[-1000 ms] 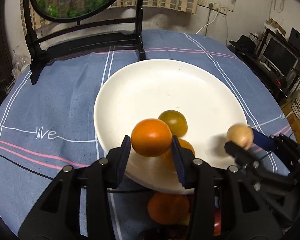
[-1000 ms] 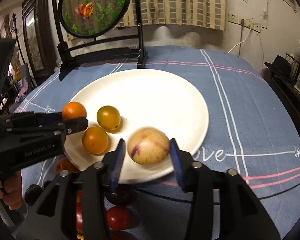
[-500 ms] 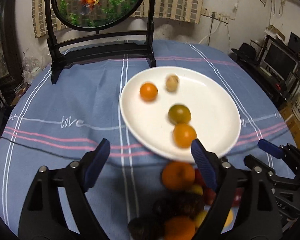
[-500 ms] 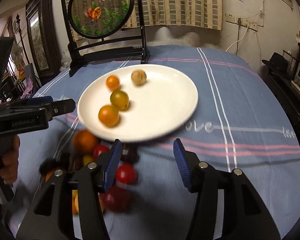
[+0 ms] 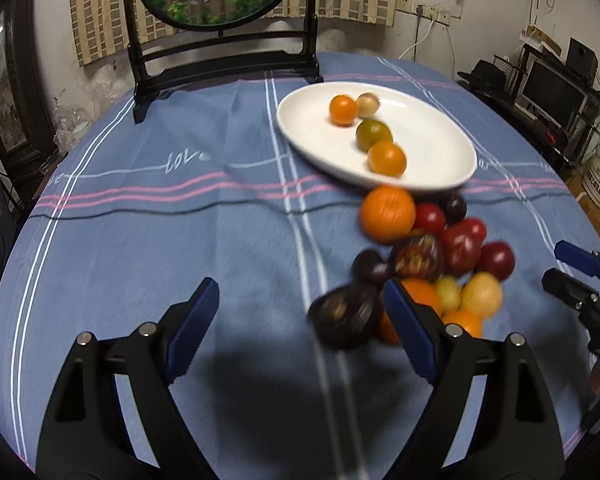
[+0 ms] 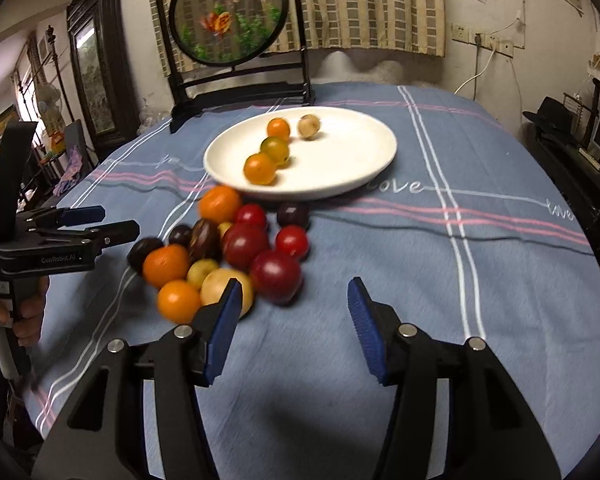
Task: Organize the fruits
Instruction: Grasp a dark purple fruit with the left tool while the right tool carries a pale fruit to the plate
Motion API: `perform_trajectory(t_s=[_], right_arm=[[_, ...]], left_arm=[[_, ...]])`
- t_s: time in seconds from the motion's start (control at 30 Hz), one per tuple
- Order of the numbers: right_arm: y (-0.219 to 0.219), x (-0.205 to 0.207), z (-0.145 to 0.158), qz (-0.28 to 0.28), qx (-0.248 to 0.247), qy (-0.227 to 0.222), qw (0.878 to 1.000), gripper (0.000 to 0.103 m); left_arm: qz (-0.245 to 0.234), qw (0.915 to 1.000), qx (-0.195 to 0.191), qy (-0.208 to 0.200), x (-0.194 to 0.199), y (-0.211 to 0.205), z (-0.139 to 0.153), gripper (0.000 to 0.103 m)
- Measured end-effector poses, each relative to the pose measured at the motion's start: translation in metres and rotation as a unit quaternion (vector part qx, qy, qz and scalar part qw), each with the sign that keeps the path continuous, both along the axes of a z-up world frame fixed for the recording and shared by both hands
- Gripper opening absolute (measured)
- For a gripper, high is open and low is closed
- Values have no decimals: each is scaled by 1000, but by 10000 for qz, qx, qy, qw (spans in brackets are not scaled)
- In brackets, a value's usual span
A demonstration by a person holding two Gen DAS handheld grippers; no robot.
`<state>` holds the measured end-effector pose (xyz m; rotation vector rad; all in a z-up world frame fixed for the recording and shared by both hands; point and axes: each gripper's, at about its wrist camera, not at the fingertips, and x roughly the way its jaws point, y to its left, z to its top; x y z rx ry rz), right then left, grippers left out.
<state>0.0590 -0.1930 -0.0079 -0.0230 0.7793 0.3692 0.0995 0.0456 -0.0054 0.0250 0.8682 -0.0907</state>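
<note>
Left gripper [image 5: 296,322] stands wide apart, nothing between its blue pads, only bare blue cloth under the gap. Its jaws have just been opening, and they hold nothing. A dark fruit [image 5: 346,320] sits just in front of its right finger, too smeared to tell whether the two touch. Right gripper [image 6: 294,322] is released too, jaws parted over empty cloth, gripping nothing; they have eased a little wider in the last moment. Its left finger overlaps a pale yellow fruit [image 6: 226,288] at the near edge of the pile (contact or mere overlap, I cannot tell).

The loose fruits [image 6: 236,250] lie heaped on the tabletop [image 6: 440,280] just in front of the white plate [image 6: 364,168]: oranges, red and dark ones, a few yellow. On the plate, four pieces: an orange one [image 6: 260,168] nearest, a greenish one [image 6: 275,150] behind it, a small orange one [image 6: 278,128] and a pale tan one [image 6: 309,126] at the back.

In the left wrist view the pile is motion-blurred and its near side is hidden behind the finger. A hand [image 6: 24,312] holding the left gripper's handle is cut off at the frame edge. A round framed screen [image 6: 228,20] stands at the far edge.
</note>
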Motion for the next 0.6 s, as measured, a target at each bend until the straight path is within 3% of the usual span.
perform_trajectory(t_s=[0.47,0.6], right_arm=[[11,-8,-8,156,12,148,9998,55],[12,-9,-9,199,31,178,9996,55]], left_arm=[[-516,9980,264,262,-16,-12,-25,83],[-695,9964,346,337,-5,-17,-34,66]])
